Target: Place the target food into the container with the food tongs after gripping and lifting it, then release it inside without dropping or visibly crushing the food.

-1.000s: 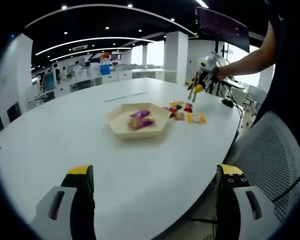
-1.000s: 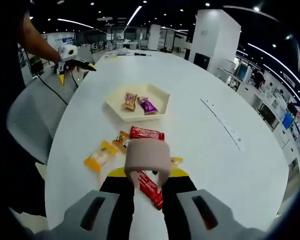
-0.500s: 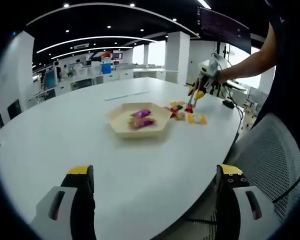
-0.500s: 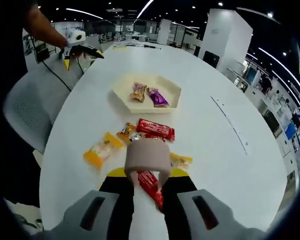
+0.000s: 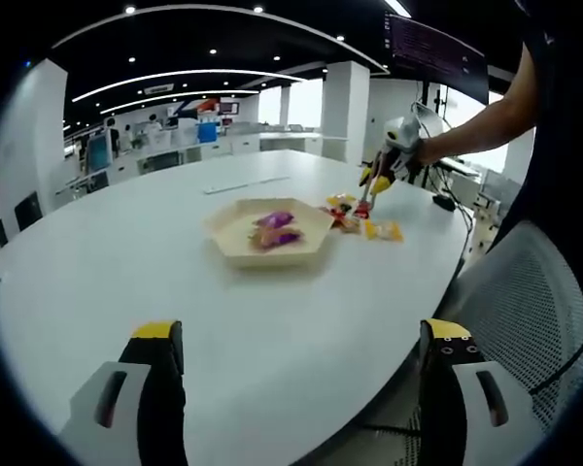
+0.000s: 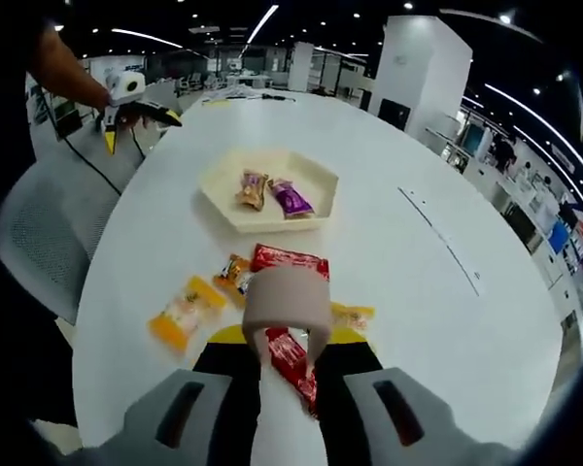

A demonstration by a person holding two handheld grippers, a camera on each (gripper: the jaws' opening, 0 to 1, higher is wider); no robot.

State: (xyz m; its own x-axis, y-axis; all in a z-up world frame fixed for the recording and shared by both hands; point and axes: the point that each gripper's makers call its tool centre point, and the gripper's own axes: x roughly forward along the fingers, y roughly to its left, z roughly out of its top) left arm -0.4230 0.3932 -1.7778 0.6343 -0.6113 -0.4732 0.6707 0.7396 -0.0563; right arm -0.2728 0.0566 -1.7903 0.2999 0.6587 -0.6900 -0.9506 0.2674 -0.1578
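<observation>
A beige hexagonal tray (image 5: 272,256) (image 6: 263,222) lies mid-table with a purple packet (image 6: 291,200) and a brown packet (image 6: 250,189) in it. Loose snacks lie beside it: a red packet (image 6: 290,260), an orange packet (image 6: 183,313) and small ones (image 5: 381,229). My right gripper (image 6: 289,361) (image 5: 375,183) is shut on beige food tongs (image 6: 285,303), which reach down over the loose snacks. A second red wrapper (image 6: 292,361) shows between the tongs' arms; whether it is pinched is unclear. My left gripper (image 5: 301,335) (image 6: 139,126) stands open at the table's near edge, away from the food.
The white oval table (image 5: 107,282) has a thin strip (image 6: 437,243) lying on it past the tray. A grey mesh chair (image 5: 525,291) (image 6: 49,223) stands at the table's edge by the person. Office desks and pillars fill the background.
In the left gripper view the right gripper has come down, bringing the tongs from above the table onto the loose snacks. The left gripper has stayed put.
</observation>
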